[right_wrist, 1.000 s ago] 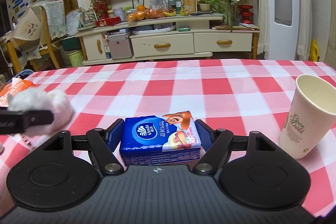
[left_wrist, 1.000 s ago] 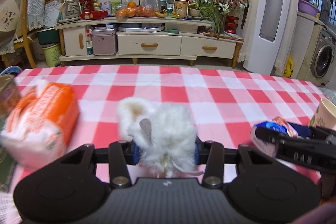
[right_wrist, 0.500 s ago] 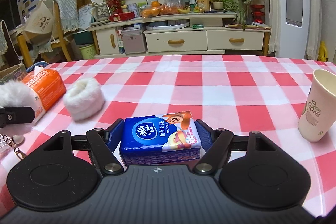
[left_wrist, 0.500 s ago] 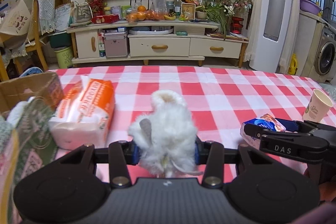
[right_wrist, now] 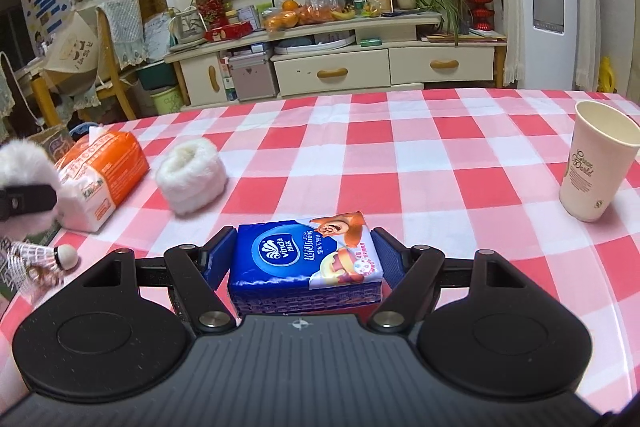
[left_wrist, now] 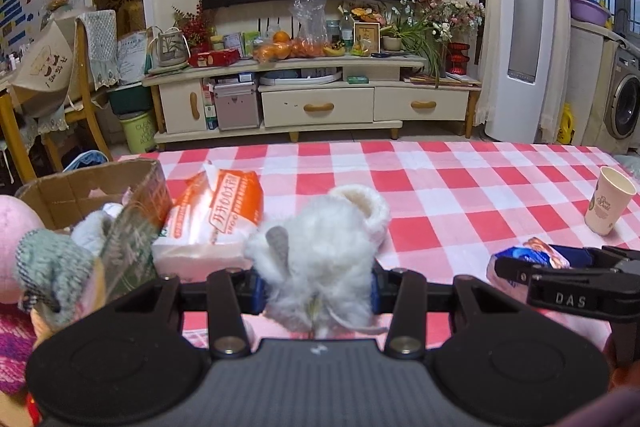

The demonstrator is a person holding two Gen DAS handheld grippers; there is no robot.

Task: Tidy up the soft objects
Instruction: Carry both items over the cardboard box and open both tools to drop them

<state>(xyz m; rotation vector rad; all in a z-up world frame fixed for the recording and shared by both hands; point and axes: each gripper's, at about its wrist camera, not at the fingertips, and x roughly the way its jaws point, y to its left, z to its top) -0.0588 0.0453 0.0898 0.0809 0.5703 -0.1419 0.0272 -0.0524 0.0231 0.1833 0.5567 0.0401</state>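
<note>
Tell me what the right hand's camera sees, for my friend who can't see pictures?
The right gripper clamps a blue Vinda tissue pack above a red-and-white checked tablecloth. To the left lie a fluffy white cuff and an orange tissue pack; a paper cup stands at the right.

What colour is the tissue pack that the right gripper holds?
The tissue pack is mainly blue, with an orange cartoon animal on one side. The right wrist view shows it best.

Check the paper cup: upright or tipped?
Upright. The paper cup stands on its base on the checked cloth, open mouth up. What is inside cannot be told.
</note>
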